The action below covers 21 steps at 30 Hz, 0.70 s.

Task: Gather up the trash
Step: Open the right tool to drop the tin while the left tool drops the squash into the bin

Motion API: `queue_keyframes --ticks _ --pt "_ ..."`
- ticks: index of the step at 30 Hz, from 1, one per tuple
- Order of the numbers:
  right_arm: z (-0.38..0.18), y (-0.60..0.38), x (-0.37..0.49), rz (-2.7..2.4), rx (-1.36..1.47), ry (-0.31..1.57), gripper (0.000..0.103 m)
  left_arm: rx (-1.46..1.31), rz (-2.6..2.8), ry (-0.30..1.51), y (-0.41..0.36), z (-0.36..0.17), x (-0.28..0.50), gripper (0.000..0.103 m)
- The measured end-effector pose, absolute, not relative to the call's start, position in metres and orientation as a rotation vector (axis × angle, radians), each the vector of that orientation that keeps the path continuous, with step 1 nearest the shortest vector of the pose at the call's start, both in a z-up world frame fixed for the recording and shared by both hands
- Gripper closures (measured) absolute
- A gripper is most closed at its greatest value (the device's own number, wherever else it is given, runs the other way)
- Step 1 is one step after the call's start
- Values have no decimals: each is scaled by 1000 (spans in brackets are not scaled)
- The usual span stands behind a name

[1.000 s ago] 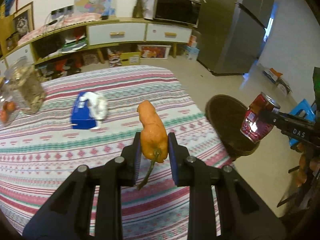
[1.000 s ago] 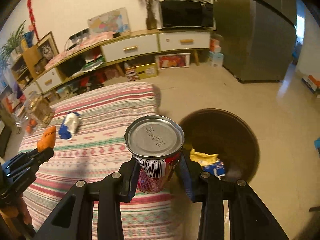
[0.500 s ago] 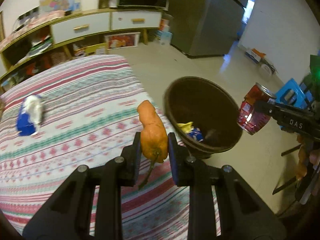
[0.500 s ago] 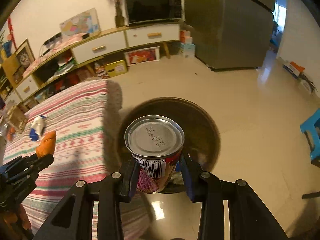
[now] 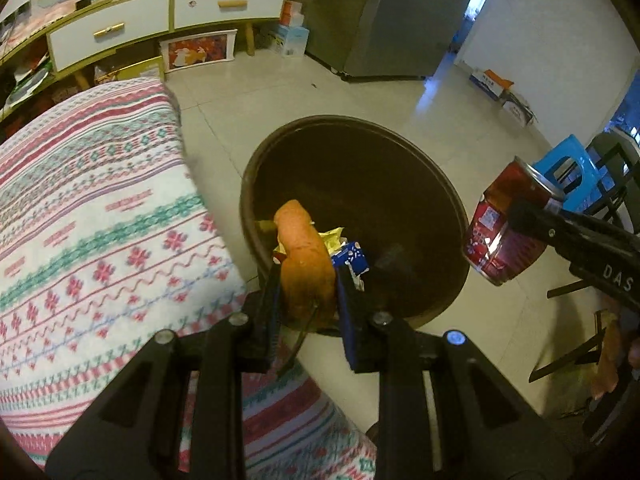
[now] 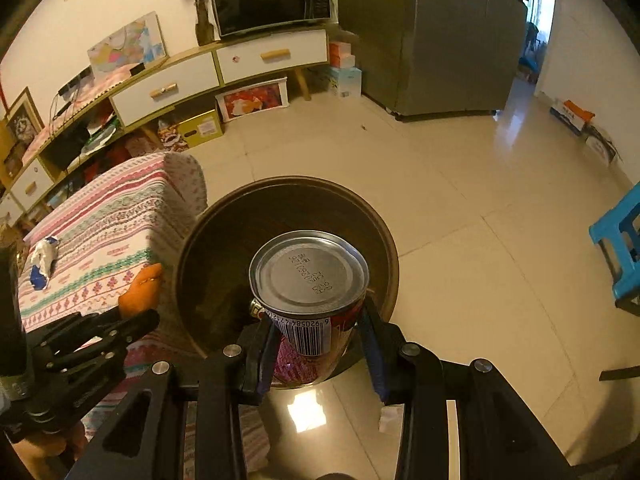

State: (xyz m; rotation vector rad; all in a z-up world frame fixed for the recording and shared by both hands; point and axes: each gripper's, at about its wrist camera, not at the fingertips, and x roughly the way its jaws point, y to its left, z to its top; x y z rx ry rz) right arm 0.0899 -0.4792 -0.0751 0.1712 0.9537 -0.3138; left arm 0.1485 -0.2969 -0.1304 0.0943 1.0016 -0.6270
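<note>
My left gripper (image 5: 306, 280) is shut on an orange pepper (image 5: 306, 256) with a green stem, held over the near rim of a dark round bin (image 5: 400, 152) on the floor. Yellow and blue wrappers (image 5: 350, 254) lie inside the bin. My right gripper (image 6: 316, 320) is shut on a red drink can (image 6: 308, 280), bottom end toward the camera, hanging above the bin (image 6: 208, 248). In the left wrist view the can (image 5: 506, 236) shows at the right, beside the bin's rim. The pepper (image 6: 142, 288) and left gripper (image 6: 120, 320) appear at the left of the right wrist view.
A table with a striped patterned cloth (image 5: 92, 208) stands left of the bin; a blue and white crumpled packet (image 6: 42, 260) lies on it. A blue stool (image 6: 618, 248) stands to the right. A sideboard (image 6: 192, 80), microwave and grey fridge (image 6: 432, 32) line the far wall.
Both grippers swung from over the table toward the bin and sank a little. The pepper and the can now hang over the bin; both grips are unchanged.
</note>
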Motion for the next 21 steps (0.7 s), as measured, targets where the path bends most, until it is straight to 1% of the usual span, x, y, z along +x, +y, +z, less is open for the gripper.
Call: queue_keyframes --ticks 4,5,6,7,8,9,13,16,21 --pt "-79 -482 91 -318 177 963 64 96 -657 1008 -305 -130 151 73" --pt "-79 -483 91 -320 180 965 64 97 -661 1006 -306 -129 152 67" --pt "-80 -483 92 -320 181 967 64 102 -665 1000 -306 -127 152 54" --pt "-80 -483 93 -322 181 969 64 104 -664 997 -306 -127 151 46" --pt "-81 -483 94 -322 180 970 64 106 -652 985 -304 -125 150 33" --pt "-81 -484 94 -324 180 971 64 101 -646 972 -300 -122 148 28" --pt "-84 -482 97 -330 173 980 64 115 -639 975 -288 -118 147 26" --pt "-89 -481 100 -336 170 989 64 129 -614 971 -272 -113 146 19" --pt "-94 -482 104 -356 173 1000 64 155 -573 979 -245 -106 145 16"
